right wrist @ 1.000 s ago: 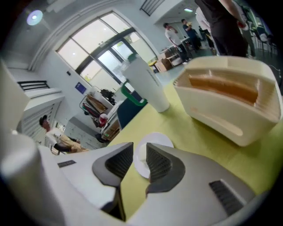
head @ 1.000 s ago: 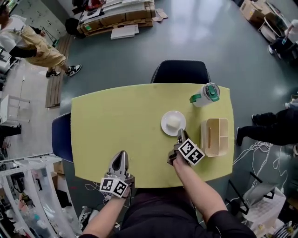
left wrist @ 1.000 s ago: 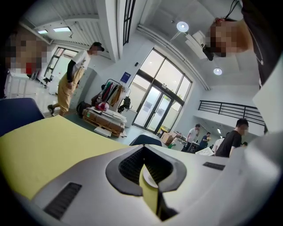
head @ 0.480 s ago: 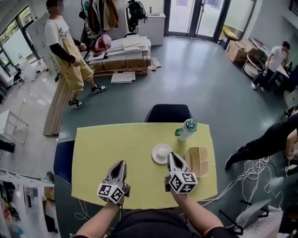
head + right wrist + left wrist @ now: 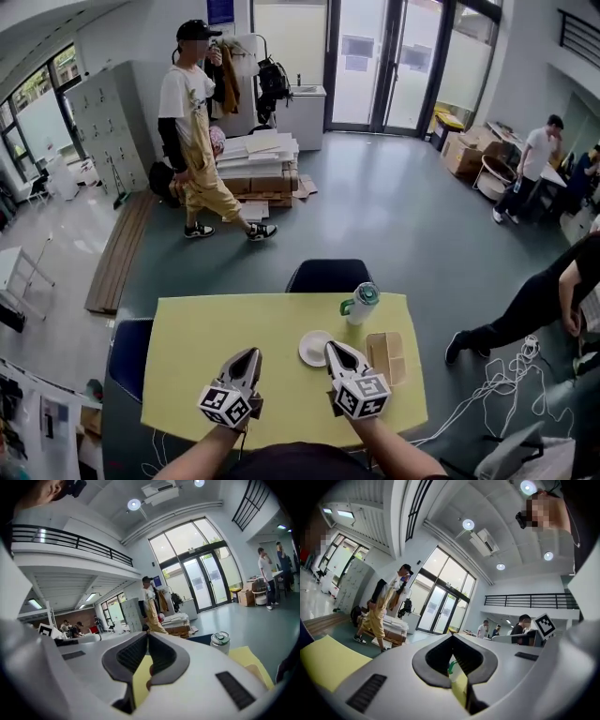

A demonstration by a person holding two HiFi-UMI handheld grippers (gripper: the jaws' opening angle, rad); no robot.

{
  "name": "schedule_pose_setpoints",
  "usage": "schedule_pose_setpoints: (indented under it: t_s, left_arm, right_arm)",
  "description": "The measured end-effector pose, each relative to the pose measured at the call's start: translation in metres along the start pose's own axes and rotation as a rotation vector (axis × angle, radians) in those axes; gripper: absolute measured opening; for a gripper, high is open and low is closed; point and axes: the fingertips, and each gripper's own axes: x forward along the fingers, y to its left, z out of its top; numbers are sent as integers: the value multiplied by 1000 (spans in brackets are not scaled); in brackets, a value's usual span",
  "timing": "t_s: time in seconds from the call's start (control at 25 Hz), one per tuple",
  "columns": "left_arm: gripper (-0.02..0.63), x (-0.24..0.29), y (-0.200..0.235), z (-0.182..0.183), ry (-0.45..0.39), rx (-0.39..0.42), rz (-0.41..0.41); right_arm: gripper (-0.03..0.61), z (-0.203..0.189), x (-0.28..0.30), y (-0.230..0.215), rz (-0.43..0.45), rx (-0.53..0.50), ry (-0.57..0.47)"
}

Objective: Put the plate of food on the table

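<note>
Yellow table (image 5: 234, 337), white plate (image 5: 314, 348)

The left forearm (image 5: 199, 452) and right forearm (image 5: 392, 450) reach side by side over the bench's (image 5: 187, 347) near edge. The left tongs (image 5: 250, 354) point level, jaws together, empty. The right tongs (image 5: 333, 348) tip slightly downward, and their jaws have just closed on nothing.

Grey left gripper (image 5: 451, 637) with jaws tip to tip, yellow table (image 5: 328, 660) lower left, person in yellow overalls (image 5: 380, 611) standing beyond
</note>
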Motion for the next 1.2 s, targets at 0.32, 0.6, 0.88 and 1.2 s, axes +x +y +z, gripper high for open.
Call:
schedule_pose_setpoints:
  t_s: [0.32, 0.6, 0.88, 1.2]
  left_arm:
    - [9, -7, -26, 7, 4, 32, -54]
    - [9, -16, -28, 0, 34, 32, -47]
    - [9, -19, -28, 0, 37, 13, -50]
    - [9, -24, -28, -7, 47, -33, -72]
  right_arm:
    - [23, 1, -12, 16, 50, -41, 25]
    - [14, -9, -14, 23, 56, -43, 61]
    - [12, -14, -15, 31, 55, -63, 78]
    - [12, -24, -17, 30, 40, -54, 99]
